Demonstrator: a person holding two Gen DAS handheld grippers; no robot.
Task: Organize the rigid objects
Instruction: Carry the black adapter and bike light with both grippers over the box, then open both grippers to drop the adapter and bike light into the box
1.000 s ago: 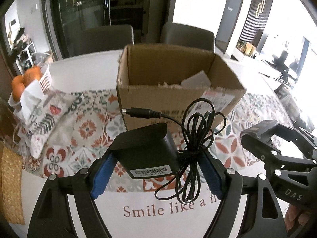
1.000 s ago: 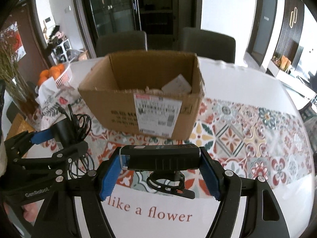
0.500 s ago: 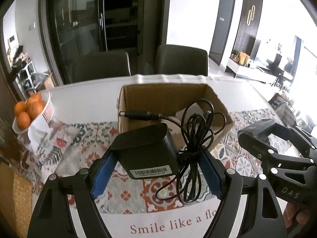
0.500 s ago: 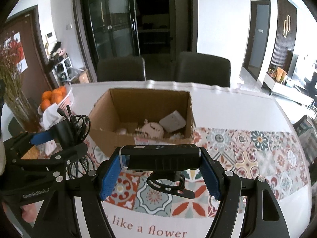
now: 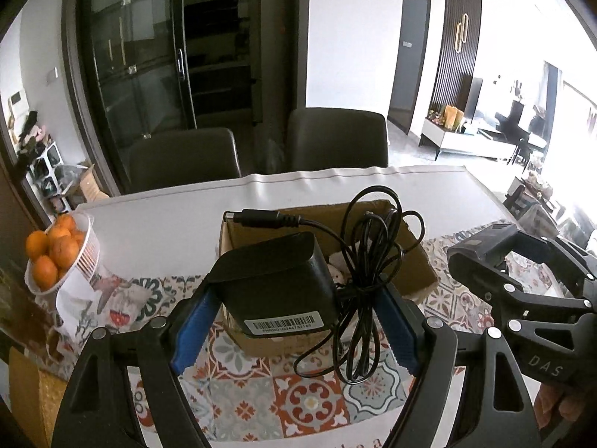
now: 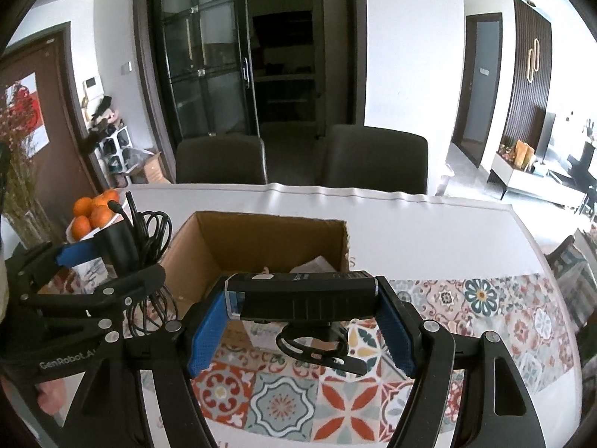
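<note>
My left gripper point(image 5: 294, 330) is shut on a black power adapter point(image 5: 276, 291) with its coiled black cable point(image 5: 367, 280) hanging beside it, held above the near side of an open cardboard box point(image 5: 418, 257). My right gripper point(image 6: 302, 330) is shut on a black bar-shaped bike light point(image 6: 302, 300) with a strap mount below, held above the near edge of the same box point(image 6: 209, 246). The box holds a few pale items, mostly hidden. The left gripper with the adapter point(image 6: 119, 250) shows at the left of the right wrist view.
A white basket of oranges point(image 5: 56, 257) stands at the table's left. A patterned table runner point(image 6: 485, 310) lies under the box. Two dark chairs point(image 6: 377, 160) stand at the table's far side.
Both grippers have risen with their loads, so the box now sits lower and smaller and its inside shows.
</note>
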